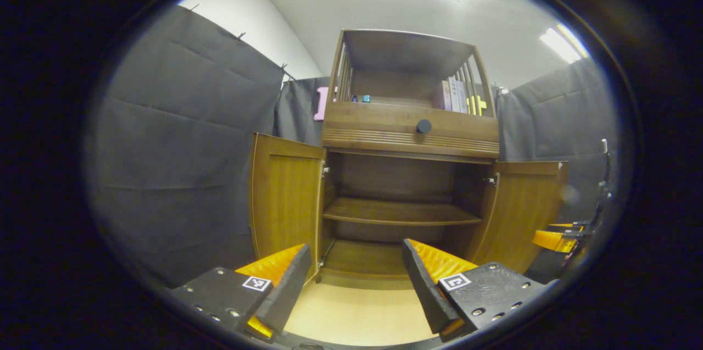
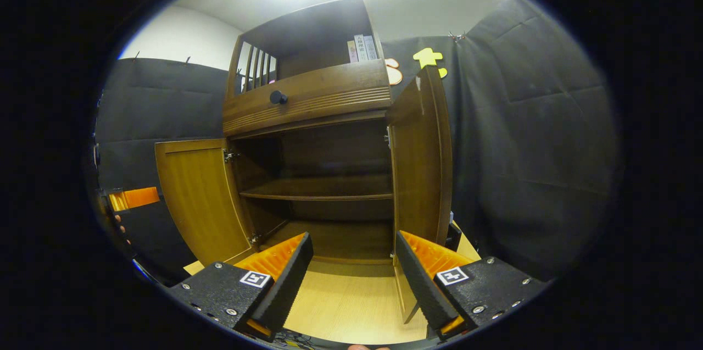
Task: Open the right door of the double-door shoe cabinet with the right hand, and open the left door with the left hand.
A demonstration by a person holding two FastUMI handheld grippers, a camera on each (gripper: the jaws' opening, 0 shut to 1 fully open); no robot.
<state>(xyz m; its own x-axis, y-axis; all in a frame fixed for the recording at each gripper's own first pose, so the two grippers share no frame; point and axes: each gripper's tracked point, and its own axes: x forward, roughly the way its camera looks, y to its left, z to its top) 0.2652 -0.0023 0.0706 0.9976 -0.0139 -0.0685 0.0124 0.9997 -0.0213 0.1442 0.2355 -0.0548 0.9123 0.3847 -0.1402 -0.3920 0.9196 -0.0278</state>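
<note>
A: Shoe cabinet (image 1: 409, 130), tall, brown wood, with a round dark knob on its drawer front, stands straight ahead of both grippers, and both lower doors are swung out!

B: Left gripper (image 1: 354, 278) first?

A: Fingers spread wide, nothing between them. The left door (image 1: 285, 201), a honey-brown wooden panel, stands upright just beyond its left finger, ahead and to that side, hinged at the cabinet's edge.

B: And the other side?

A: Right gripper (image 2: 354, 270) is likewise released, holding nothing. The right door (image 2: 423, 163), the same wood, rises edge-on just above its right finger, long axis vertical. Each hand is plainly nearer its own door.

B: So what does the next move turn on?

A: I'd judge very little is left. The inner shelf (image 2: 324, 190), a bare brown board, is fully exposed, so both doors look open. If either needs more swing, the push goes outward, away from the middle: left door leftward, right door rightward.

B: Anything else?

A: At the edge of the left gripper view the other gripper's fingers (image 1: 552, 240) hang just beside the right door.
</note>
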